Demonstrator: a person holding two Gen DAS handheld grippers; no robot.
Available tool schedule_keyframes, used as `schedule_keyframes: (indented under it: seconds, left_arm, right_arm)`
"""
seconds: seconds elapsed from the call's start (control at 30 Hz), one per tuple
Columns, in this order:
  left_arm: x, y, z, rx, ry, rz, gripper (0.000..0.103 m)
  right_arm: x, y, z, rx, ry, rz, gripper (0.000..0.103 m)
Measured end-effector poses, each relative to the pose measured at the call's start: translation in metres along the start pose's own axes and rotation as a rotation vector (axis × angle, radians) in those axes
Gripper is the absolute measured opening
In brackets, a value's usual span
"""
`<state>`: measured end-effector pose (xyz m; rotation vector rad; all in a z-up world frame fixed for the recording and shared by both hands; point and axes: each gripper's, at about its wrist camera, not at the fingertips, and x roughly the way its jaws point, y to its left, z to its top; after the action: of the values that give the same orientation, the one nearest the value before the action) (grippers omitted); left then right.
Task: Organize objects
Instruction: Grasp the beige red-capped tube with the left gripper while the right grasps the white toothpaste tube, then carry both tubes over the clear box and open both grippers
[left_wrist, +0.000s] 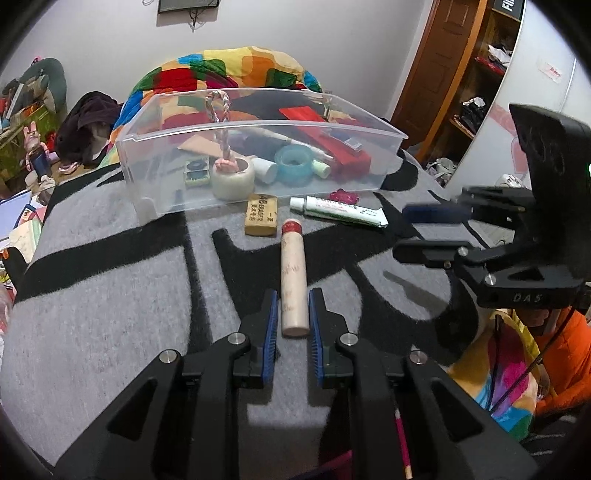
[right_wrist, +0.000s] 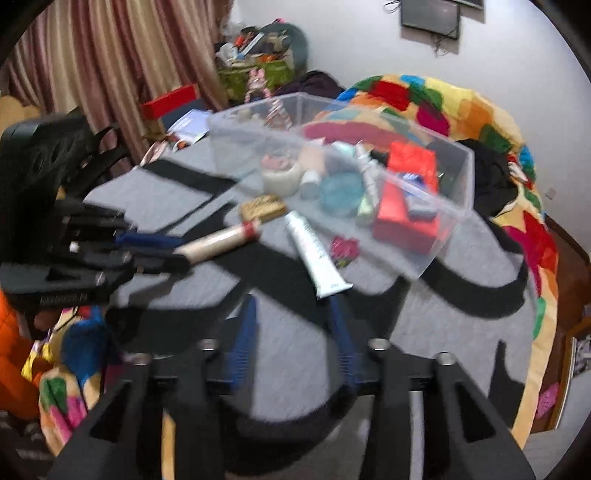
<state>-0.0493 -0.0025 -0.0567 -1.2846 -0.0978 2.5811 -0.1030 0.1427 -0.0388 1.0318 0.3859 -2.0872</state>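
Left tongs (left_wrist: 293, 314), as I steer them, straddle the cream tube (left_wrist: 293, 280) with narrow gaps; right tongs (right_wrist: 291, 332) spread over the grey blanket (right_wrist: 424, 321), near the clear bin (left_wrist: 155, 155).

A white wall (left_wrist: 110, 33) stands at 12 o'clock, a wooden door (left_wrist: 436, 62) at 2 o'clock, and striped curtains (right_wrist: 92, 55) hang at 10 o'clock.

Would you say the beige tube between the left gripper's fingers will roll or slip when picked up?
The tube is round and lies flat, so it may roll sideways if nudged. Its smooth surface looks slippery. It looks stiff, and the left gripper straddles its end.
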Motion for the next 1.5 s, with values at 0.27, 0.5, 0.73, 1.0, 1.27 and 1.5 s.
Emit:
schedule_keyframes:
  seconds: [0.27, 0.5, 0.73, 1.0, 1.27, 1.5]
  left_arm:
    - [0.017, 0.004, 0.014, -0.010, -0.008, 0.007, 0.018]
    - [0.024, 0.000, 0.017, 0.002, -0.029, 0.012, 0.018]
    - [0.025, -0.006, 0.015, 0.020, -0.058, 0.058, 0.014]
    - [0.003, 0.002, 0.020, -0.039, -0.122, 0.033, 0.014]
    - [-0.021, 0.004, 0.048, -0.062, -0.208, 0.025, 0.014]
    - [-0.019, 0.002, 0.074, -0.059, -0.240, 0.031, 0.014]
  right_arm:
    - [0.036, -0.002, 0.032, -0.024, 0.024, -0.056, 0.039]
    - [0.056, 0.001, 0.038, -0.063, 0.077, -0.023, 0.019]
    - [0.056, -0.005, 0.036, -0.012, 0.074, 0.006, 0.014]
    - [0.028, -0.008, 0.025, 0.069, 0.001, 0.040, 0.013]
    - [-0.020, -0.014, 0.033, 0.134, -0.146, 0.041, 0.013]
    - [-0.035, -0.022, 0.048, 0.195, -0.225, -0.001, 0.013]
